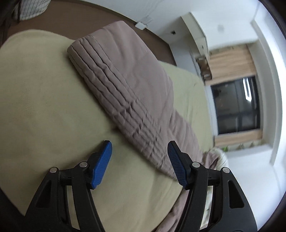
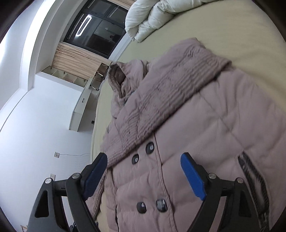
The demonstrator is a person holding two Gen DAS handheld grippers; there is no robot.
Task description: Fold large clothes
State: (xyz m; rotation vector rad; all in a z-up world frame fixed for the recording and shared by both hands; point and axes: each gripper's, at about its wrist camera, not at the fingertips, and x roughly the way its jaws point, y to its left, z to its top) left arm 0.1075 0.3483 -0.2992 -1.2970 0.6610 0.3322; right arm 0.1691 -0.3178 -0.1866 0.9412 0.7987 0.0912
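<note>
Beige-sheeted bed [image 1: 35, 89] carries a mauve quilted puffer coat [image 2: 205, 133] — both grippers [image 1: 139, 160] [image 2: 143, 171] gape empty, so its folded-over sleeve [image 2: 160, 100] may slide back.

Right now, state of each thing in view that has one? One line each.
Taupe quilted puffer coat: lying on the bed, buttoned, not yet folded up.
Coat's ribbed-stitch sleeve: laid diagonally across the chest.
Coat's zip pocket: zipped shut.
White duvet: bunched at the bed's far end.
Left gripper: open, empty, over the sleeve.
Right gripper: open, empty, over the buttons.
</note>
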